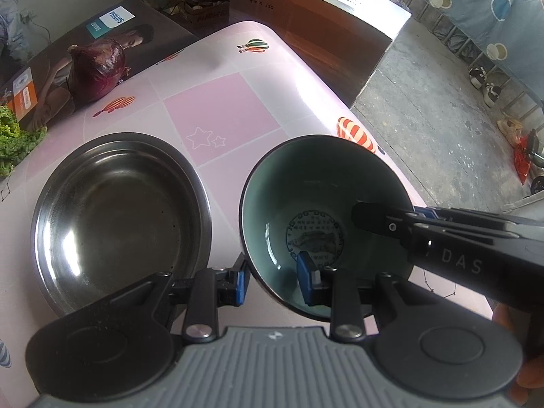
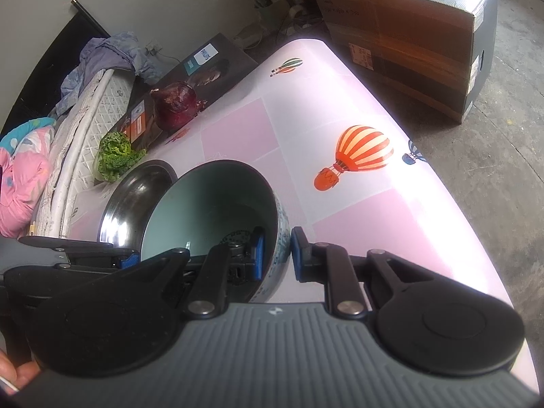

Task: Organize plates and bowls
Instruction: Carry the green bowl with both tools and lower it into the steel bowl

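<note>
Left gripper (image 1: 275,280) and right gripper (image 2: 276,255) each pinch opposite walls of the green bowl (image 1: 323,204), one pad inside, one outside. Bowl tilted, seemingly clear of the table (image 1: 217,108), just beside the steel plate (image 1: 119,217). Step: carrying. Next, probably: lower it level into the plate.

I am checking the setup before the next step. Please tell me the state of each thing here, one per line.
Ceramic bowl: upright, slightly tilted, empty, gripped by both claws.
Steel plate: flat on table, empty, untouched.
Left claw: shut on the bowl's near wall.
Right claw: shut on the bowl's wall.
Onion: whole, resting on a box.
Lettuce: lying beside the plate.
</note>
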The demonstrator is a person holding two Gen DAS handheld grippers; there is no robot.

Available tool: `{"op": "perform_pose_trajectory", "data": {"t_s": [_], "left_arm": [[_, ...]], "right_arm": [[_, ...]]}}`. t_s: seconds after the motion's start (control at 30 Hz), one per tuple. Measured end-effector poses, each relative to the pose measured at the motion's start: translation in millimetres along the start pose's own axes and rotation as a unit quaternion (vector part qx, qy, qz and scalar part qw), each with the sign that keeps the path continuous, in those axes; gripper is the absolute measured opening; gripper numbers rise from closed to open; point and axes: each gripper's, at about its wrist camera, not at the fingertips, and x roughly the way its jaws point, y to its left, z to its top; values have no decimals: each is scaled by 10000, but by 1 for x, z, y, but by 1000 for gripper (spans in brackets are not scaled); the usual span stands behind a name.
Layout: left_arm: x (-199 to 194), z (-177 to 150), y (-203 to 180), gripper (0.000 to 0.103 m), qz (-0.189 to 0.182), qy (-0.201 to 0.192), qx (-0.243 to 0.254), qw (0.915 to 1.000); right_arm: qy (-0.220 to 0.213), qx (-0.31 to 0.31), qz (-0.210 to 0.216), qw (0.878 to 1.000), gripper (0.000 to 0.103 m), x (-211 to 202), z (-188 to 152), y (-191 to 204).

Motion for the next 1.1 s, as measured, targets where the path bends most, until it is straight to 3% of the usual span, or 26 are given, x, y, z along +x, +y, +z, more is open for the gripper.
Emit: {"op": "perform_pose_trajectory", "data": {"t_s": [0.6,0.83,1.1], "left_arm": [[-44,-4,71,33,233,-356,-573,9975],[-40,-6,105,33,351,-319,-861,9952],[-20,-7,132,33,329,-139,-1120,9931]], "right_arm": [[-16,-552,328,9979,16,7,22,81],[148,-666,460,9966,16,36,25,113],[498,-581,557,9955,16,79,26,123]]}}
